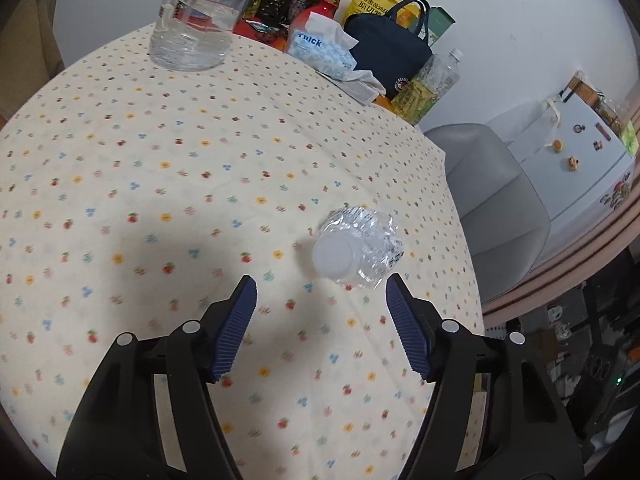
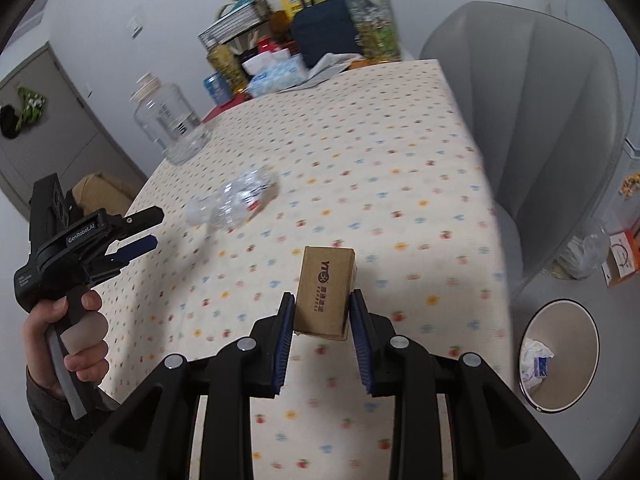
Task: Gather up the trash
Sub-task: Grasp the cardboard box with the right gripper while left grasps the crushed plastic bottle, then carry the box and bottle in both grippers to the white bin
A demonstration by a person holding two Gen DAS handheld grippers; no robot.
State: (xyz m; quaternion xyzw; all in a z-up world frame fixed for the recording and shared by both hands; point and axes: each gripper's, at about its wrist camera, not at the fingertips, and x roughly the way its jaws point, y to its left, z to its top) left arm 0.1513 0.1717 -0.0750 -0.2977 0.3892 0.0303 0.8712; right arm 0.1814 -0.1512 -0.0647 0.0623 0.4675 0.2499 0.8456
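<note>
Flower-dotted cloth covers the table (image 1: pixel 160 152) where the clear-up is under way: a crushed clear plastic bottle (image 1: pixel 360 250) lies on its side near the table's right edge, its white cap end turned toward the left gripper (image 1: pixel 320 292), which hangs just short of it with jaws apart and nothing between them. From those tongs the bottle lies straight ahead and slightly right, its long axis running roughly away from them, so a grab would likely take it across the cap end; the left hand (image 2: pixel 82 336) is plainly the nearer one. The right gripper (image 2: pixel 322 312) is clamped on a small brown cardboard box (image 2: pixel 326 292), held above the cloth. A trash bin (image 2: pixel 560 392) stands on the floor off to its right, crumpled waste already inside. Beyond sit a large glass jar (image 1: pixel 196 16), a tissue pack (image 1: pixel 320 50) and a navy bag (image 1: pixel 390 52), with a grey chair (image 1: pixel 492 200) beside the table.
</note>
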